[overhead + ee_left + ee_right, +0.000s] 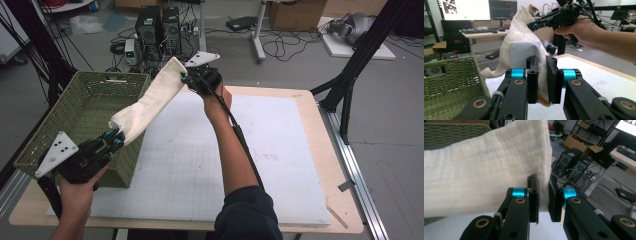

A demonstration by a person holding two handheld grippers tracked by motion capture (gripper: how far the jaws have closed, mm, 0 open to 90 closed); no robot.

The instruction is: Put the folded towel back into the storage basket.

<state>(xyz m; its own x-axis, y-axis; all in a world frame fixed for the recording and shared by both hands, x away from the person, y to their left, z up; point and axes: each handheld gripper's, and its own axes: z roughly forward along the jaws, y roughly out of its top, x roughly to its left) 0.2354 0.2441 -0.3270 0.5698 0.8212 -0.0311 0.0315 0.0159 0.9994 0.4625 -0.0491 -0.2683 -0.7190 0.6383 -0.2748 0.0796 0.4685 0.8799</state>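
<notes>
stretching the cloth (150,102) between left gripper (114,140) and right gripper (187,77).

Both grippers, left (116,139) and right (186,79), stretch a cream cloth (150,102) beside the green basket (80,117)

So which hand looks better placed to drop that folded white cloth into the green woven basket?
Probably the left gripper: it clamps the folded white cloth right over the green woven basket, while the right gripper grips the far end higher, beyond its corner.

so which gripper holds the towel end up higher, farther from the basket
The right gripper: it pinches the towel at its raised far end, while the left gripper holds the low end beside the basket.
</notes>
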